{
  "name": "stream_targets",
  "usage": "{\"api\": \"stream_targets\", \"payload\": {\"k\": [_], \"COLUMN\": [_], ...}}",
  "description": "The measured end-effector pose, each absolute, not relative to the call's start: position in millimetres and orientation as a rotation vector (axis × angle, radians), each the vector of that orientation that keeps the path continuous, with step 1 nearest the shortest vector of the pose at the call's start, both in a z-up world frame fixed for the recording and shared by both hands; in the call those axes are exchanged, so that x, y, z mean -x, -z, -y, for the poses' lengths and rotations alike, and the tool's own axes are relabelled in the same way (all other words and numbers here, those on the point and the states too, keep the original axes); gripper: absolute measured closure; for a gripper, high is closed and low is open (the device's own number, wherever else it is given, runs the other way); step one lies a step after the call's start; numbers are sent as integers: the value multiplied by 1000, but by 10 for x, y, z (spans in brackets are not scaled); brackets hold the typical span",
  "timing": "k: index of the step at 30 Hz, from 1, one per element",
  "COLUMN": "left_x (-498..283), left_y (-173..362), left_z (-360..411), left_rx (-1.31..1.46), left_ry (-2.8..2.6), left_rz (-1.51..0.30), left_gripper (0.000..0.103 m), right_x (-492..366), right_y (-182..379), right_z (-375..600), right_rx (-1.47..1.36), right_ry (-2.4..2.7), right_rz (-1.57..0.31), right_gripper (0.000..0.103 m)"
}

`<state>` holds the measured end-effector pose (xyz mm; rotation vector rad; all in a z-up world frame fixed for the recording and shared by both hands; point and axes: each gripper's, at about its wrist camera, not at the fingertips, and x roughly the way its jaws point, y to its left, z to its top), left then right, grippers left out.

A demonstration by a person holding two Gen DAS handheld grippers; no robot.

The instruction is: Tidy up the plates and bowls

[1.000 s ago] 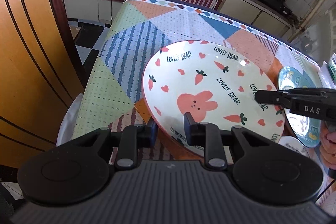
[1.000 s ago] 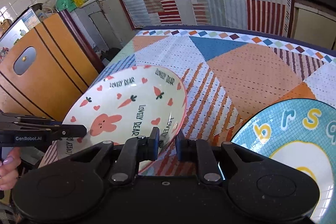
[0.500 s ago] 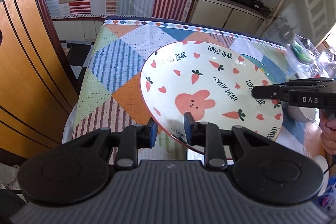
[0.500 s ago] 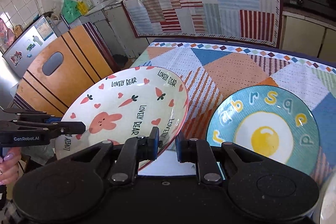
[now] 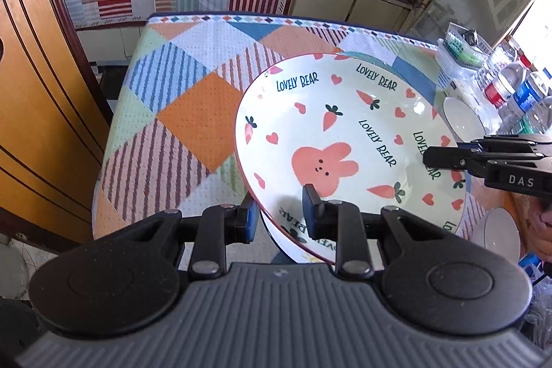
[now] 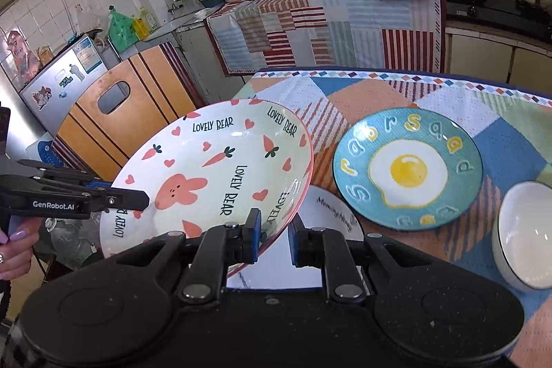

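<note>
A large cream bowl with a pink rabbit, carrots and "LOVELY BEAR" lettering (image 5: pixel 348 140) is held tilted above the table by both grippers. My left gripper (image 5: pixel 280 216) is shut on its near rim. My right gripper (image 6: pixel 274 238) is shut on the opposite rim; the bowl (image 6: pixel 210 175) fills that view's left half. The right gripper also shows in the left wrist view (image 5: pixel 483 161), and the left gripper in the right wrist view (image 6: pixel 69 195). A blue plate with a fried egg (image 6: pixel 407 168) lies on the table. A white bowl (image 6: pixel 524 233) sits to its right.
A white plate with writing (image 6: pixel 331 216) lies under the held bowl. The patchwork tablecloth (image 5: pixel 179 112) covers the table. A wooden cabinet (image 5: pixel 38 99) stands left. Water bottles (image 5: pixel 517 95) and two small white bowls (image 5: pixel 462 119) are at the right edge.
Both grippers have lifted the rabbit bowl higher off the table and carried it toward the blue plate's side. The blue plate and white bowl have come fully into view.
</note>
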<state>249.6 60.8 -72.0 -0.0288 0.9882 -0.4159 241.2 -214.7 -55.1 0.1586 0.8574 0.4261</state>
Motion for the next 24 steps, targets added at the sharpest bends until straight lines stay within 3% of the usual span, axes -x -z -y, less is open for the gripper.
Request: {"api": "stream_targets", "payload": {"k": [24], "left_x": [-2623], "left_y": [1428], "left_z": [-357], "left_rx": [3], "left_ry": [409], "left_rz": [-1114], "left_gripper": [77], "right_x": [-2389], "right_y": [1197], "right_z": [2307], "right_rx": [-202], "right_ry": [-363], "right_rz": [-987], "right_gripper": [82]}}
